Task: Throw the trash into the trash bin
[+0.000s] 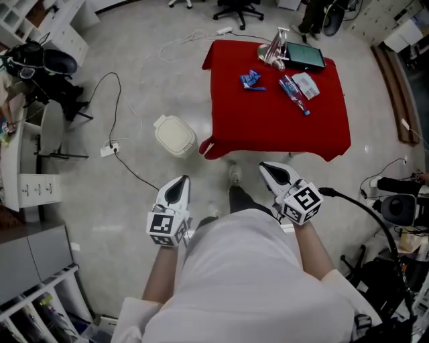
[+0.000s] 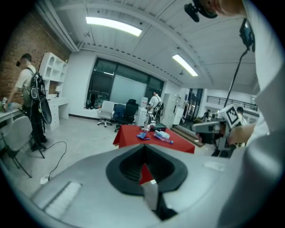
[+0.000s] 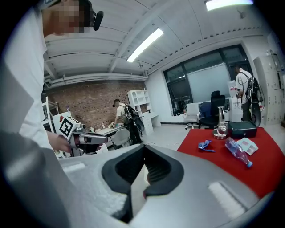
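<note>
A red-clothed table carries the trash: a crumpled blue wrapper, a clear plastic bottle with a blue cap and a white packet. A cream lidded trash bin stands on the floor left of the table. My left gripper hangs over the floor near the bin, jaws together and empty. My right gripper is just short of the table's near edge, shut and empty. The right gripper view shows the wrapper and bottle ahead to the right. The left gripper view shows the table straight ahead.
A silver stand and a dark case sit at the table's far side. A cable and power strip lie on the floor to the left. Office chairs stand behind the table; shelving is at left, gear at right.
</note>
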`<action>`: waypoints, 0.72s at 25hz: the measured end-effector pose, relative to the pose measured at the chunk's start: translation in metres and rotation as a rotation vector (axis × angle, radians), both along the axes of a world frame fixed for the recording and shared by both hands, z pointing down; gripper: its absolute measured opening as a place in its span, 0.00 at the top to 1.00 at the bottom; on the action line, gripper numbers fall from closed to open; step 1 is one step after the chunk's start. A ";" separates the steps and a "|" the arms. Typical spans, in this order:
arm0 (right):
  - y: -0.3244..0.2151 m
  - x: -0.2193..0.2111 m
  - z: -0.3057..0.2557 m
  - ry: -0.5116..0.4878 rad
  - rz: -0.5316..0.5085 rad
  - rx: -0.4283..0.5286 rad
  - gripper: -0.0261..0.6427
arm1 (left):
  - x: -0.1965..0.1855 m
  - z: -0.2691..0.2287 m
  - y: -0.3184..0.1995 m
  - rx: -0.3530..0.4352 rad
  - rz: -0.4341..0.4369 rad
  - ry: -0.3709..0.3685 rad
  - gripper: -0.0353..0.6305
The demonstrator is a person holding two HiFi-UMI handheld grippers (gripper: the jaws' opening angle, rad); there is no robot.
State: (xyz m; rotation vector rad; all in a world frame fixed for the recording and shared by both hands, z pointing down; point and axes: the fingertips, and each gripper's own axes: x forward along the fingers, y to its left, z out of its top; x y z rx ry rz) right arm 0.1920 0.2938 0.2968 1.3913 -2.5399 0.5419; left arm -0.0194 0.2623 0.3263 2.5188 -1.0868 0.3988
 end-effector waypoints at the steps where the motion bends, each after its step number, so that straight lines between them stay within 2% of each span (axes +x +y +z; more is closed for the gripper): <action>1: -0.008 0.002 0.002 0.008 -0.009 -0.002 0.96 | 0.004 0.002 -0.006 -0.005 -0.004 -0.003 0.94; 12: -0.108 0.044 0.037 0.022 -0.157 -0.051 0.96 | 0.054 0.029 -0.090 -0.052 -0.115 -0.039 0.94; 18: -0.142 0.027 0.067 0.023 -0.295 -0.092 0.96 | 0.058 0.048 -0.118 -0.090 -0.198 -0.077 0.94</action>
